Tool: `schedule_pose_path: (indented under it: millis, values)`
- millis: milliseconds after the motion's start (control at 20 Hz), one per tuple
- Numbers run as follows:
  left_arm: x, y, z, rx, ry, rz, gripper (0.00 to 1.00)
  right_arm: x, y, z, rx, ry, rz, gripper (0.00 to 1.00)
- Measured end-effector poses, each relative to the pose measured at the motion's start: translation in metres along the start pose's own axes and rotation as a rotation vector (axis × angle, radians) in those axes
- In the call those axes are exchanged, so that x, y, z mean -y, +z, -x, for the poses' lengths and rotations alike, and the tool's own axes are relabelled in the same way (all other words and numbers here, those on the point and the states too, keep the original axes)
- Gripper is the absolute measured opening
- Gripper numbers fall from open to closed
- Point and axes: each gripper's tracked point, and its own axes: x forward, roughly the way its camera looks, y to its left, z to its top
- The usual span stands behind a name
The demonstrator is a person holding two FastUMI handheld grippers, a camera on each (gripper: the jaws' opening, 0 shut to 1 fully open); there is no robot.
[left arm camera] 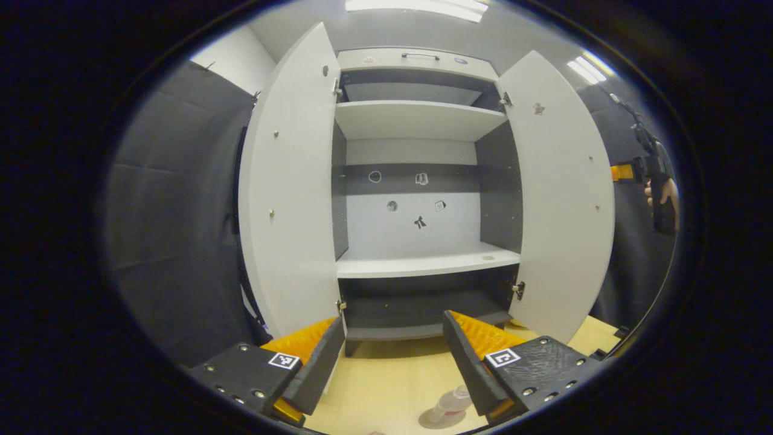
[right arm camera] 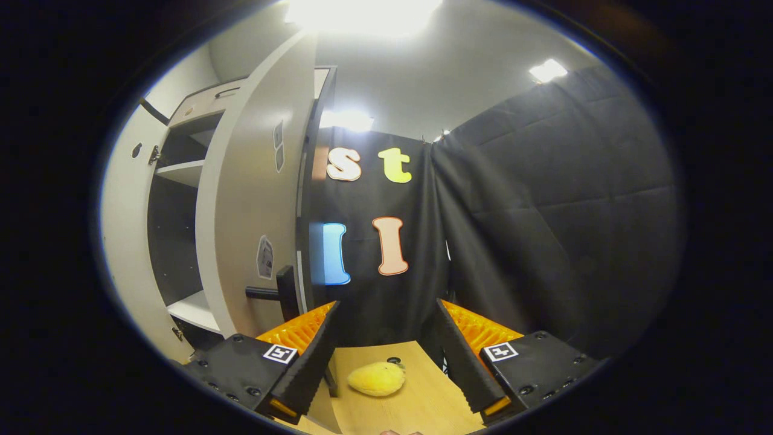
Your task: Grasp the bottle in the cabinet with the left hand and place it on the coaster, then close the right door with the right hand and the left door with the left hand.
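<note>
Standing open: cabinet (left arm camera: 423, 181), both doors swung wide, shelves bare.

Left gripper (left arm camera: 389, 362): fingers spread wide, holding nothing, raised facing the cabinet front. Bottle (left arm camera: 452, 403): clear plastic, on the coaster (left arm camera: 432, 420), on the wooden table (left arm camera: 386, 380) below the left gripper, so placement looks done. Right gripper (right arm camera: 386, 356): fingers spread wide, empty, just beside the outer face of the right door (right arm camera: 250, 199), likely positioned for pushing it closed. Left door (left arm camera: 290, 199): untouched. Yellow soft object (right arm camera: 377, 378): on the table, unrelated.
</note>
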Motion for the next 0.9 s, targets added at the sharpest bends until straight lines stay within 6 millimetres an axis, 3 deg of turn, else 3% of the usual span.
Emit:
schedule_pose_path:
  millis: [100,150,200,300,350,500,550,600,650,700,800,900]
  values:
    - [0.001,0.0,0.002,0.001,0.002,0.009,0.95,-0.004,0.001,0.003,0.002,0.006,0.016,0.92]
    - [0.002,-0.001,0.003,-0.001,0.002,0.012,0.95,-0.006,0.003,0.004,0.004,0.008,0.022,0.96]
    - [0.002,-0.001,0.003,-0.002,0.0,0.013,1.0,-0.011,0.002,0.005,-0.001,0.015,0.018,0.96]
    - [0.003,-0.003,0.006,-0.006,-0.013,0.017,1.0,-0.024,0.001,0.008,-0.01,0.046,0.001,0.96]
    - [0.004,-0.006,0.007,-0.011,-0.021,0.019,0.95,-0.031,0.001,0.01,-0.011,0.067,-0.001,0.96]
    - [0.003,-0.013,0.01,-0.032,-0.023,0.014,0.95,-0.057,0.001,0.015,-0.013,0.124,0.003,0.96]
    - [0.003,-0.016,0.012,-0.034,-0.02,0.015,1.0,-0.068,0.001,0.018,-0.012,0.147,0.005,0.96]
    - [0.003,-0.016,0.015,-0.034,-0.02,0.019,0.95,-0.079,0.0,0.019,-0.011,0.172,0.006,0.96]
    - [0.002,-0.017,0.016,-0.036,-0.018,0.024,1.0,-0.09,-0.001,0.021,-0.013,0.195,0.01,0.96]
    - [0.0,-0.017,0.019,-0.037,-0.014,0.029,0.95,-0.099,-0.003,0.022,-0.018,0.215,0.011,0.96]
    - [-0.005,-0.016,0.023,-0.034,0.0,0.034,0.95,-0.115,-0.003,0.022,-0.017,0.241,0.0,0.92]
    - [-0.012,-0.018,0.03,-0.032,0.022,0.034,0.95,-0.133,-0.005,0.02,-0.026,0.277,-0.025,0.96]
